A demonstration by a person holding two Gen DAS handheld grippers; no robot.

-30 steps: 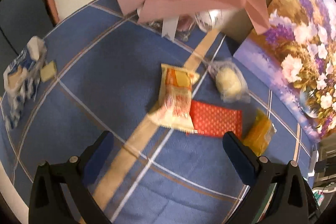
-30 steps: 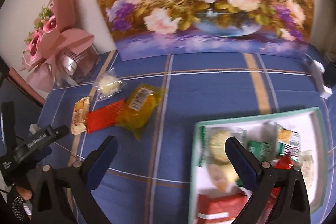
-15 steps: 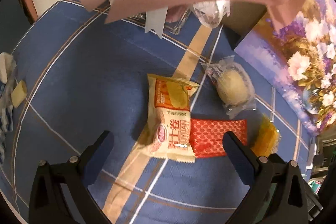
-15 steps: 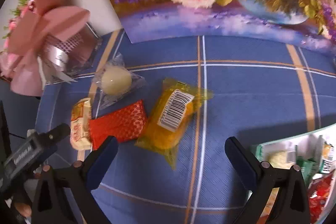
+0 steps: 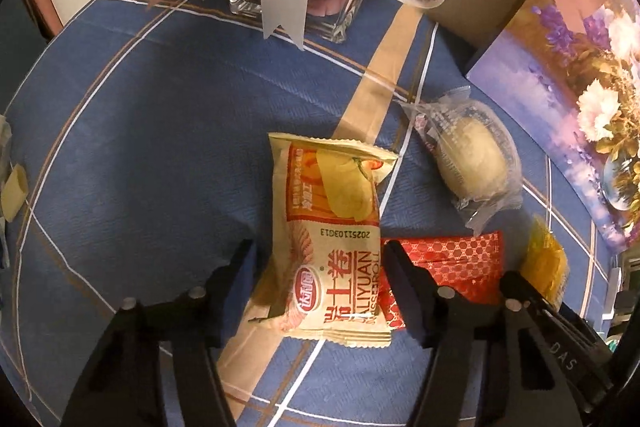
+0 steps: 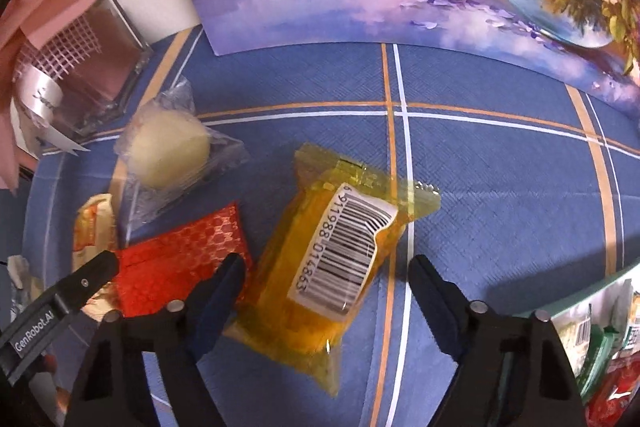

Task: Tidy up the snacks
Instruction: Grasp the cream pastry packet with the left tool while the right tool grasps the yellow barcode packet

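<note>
Some snacks already lie in the tray (image 6: 576, 301). Four remain on the cloth; the left gripper (image 5: 320, 267) is closing around the cream packet (image 5: 332, 247), the right gripper (image 6: 326, 279) around the yellow packet (image 6: 320, 267), neither gripped yet.

dim warm light, soft shadows, heavy fisheye edge warping.

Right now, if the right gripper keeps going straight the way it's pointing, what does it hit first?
Most likely the yellow snack packet. It lies between the closing jaws of the right gripper, which do not press it yet. Depth is hard to judge, but nothing else shows in that line before the blue tablecloth.
</note>
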